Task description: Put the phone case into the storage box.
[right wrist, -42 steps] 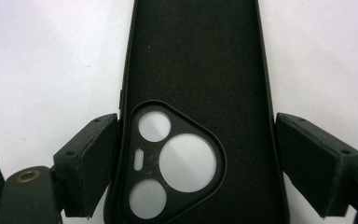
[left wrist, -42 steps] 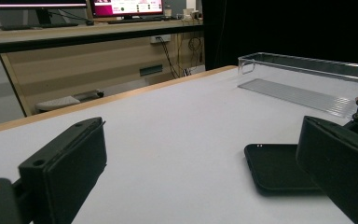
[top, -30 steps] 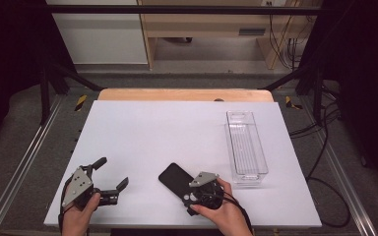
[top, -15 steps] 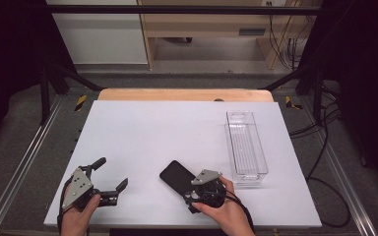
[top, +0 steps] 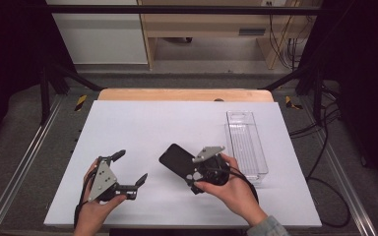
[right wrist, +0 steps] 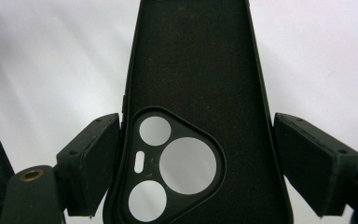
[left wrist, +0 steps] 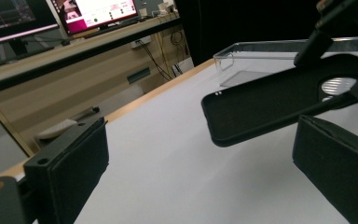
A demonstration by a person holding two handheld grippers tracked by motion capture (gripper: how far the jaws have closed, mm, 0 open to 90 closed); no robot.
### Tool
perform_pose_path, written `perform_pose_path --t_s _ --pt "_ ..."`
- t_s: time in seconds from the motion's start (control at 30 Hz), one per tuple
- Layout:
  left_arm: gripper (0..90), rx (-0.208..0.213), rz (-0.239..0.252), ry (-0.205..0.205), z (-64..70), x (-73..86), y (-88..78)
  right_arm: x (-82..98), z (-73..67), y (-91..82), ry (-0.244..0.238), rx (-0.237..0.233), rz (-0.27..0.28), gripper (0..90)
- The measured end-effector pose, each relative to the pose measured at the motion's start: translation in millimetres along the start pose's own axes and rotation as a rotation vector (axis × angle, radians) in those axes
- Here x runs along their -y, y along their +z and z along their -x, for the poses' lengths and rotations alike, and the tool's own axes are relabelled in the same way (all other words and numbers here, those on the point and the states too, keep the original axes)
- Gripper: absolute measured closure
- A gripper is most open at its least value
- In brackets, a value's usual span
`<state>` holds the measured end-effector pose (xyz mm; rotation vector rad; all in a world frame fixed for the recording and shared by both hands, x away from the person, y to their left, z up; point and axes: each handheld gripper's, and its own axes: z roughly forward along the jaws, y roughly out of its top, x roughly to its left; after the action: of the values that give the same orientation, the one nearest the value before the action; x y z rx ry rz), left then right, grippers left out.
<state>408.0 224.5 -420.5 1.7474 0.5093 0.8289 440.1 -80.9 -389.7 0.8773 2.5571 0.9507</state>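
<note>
- The high view sits above the person's edge of the white rectangular table (top: pixel 142 128), looking forward and down, far enough back to catch the floor beyond.
- The left gripper view rides low near the tabletop, looking across it toward the clear plastic oblong tray (left wrist: pixel 279 51).
- The right gripper view looks straight down at very close range onto the black soft-lined phone case (right wrist: pixel 193 79).
- All three views share that case (top: pixel 177 160) (left wrist: pixel 270 100); the high view and the left gripper view share the tray (top: pixel 246 142).

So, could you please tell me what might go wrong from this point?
The right gripper pinches the black phone case across its camera end alone, so the long free end could sag or slip. The open left gripper sits close below and may knock it. The clear tray stands nearby.
</note>
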Motion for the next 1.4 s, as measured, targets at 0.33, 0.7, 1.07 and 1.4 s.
perform_pose_path --t_s 0.33,0.7,1.07,1.4 --pt "6.1 -0.044 -0.008 0.115 19.0 1.8 9.6 -54.7 8.8 -1.9 -0.062 -0.025 -0.078 17.8" --pt "11.6 -0.104 -0.055 0.292 35.2 7.7 10.3 -72.6 -8.9 7.8 -0.094 -0.067 -0.113 17.7" --pt "22.6 -0.151 -0.076 0.408 43.2 7.9 10.9 -78.5 -19.0 3.5 -0.102 -0.110 -0.121 17.6" --pt "38.4 -0.164 -0.103 0.521 52.4 7.6 12.8 -84.1 -30.6 8.2 -0.120 -0.141 -0.138 17.4"
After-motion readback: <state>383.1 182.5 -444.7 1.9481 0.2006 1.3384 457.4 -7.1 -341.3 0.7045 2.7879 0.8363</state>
